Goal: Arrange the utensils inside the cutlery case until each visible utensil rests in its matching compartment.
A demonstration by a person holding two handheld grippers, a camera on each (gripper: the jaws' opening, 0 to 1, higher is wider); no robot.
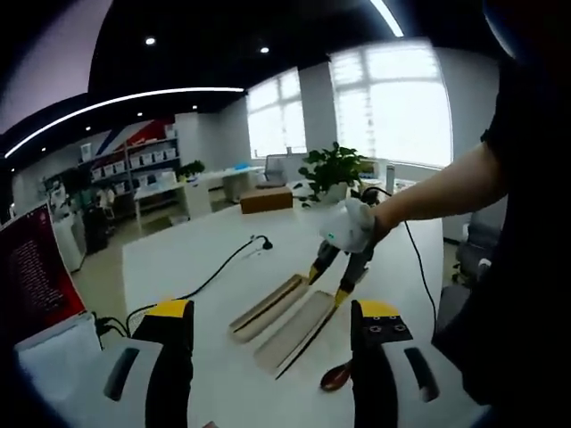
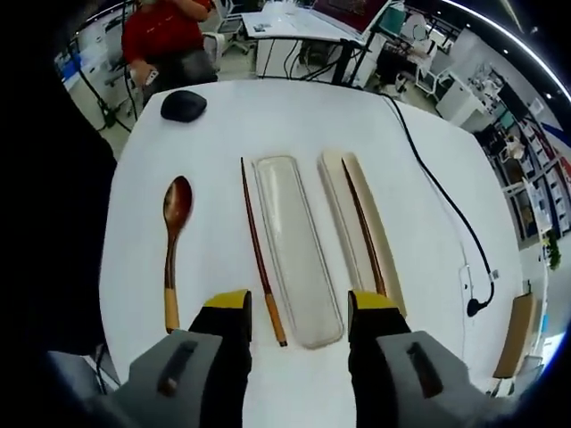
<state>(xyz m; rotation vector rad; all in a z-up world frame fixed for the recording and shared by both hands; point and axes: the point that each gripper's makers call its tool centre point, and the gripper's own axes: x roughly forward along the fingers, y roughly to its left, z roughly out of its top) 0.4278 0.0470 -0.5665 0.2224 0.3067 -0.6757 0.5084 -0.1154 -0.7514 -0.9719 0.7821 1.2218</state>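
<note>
**Both grippers released above the counter, case and utensils laid out ahead**

The white counter (image 2: 294,125) spreads out ahead of the right gripper (image 2: 299,312), whose jaws stand apart with nothing between them. Straight ahead of that gap lies the clear lid (image 2: 297,259) of the cutlery case, its near end between the jaw tips. Just right of the lid, ahead of the right jaw, sits the beige case tray (image 2: 361,227), with one dark chopstick (image 2: 364,227) lying lengthwise inside it. A black cable (image 2: 446,201) runs along the counter further right. Left of the lid, ahead of the left jaw, a second chopstick (image 2: 260,250) rests on the bare counter, nearly touching the lid's edge. Further left, well apart from the case, lies the wooden spoon (image 2: 172,245), bowl pointing away from the gripper. Beyond the spoon's bowl sits a dark mouse (image 2: 183,105).

The left gripper (image 1: 272,316) is likewise spread wide and carries nothing. Between its jaws and beyond them lie the two case halves (image 1: 285,316), with the spoon's bowl just inside the right jaw. The right gripper, in a white-gloved hand (image 1: 350,225), hangs above the far ends of the halves.
</note>
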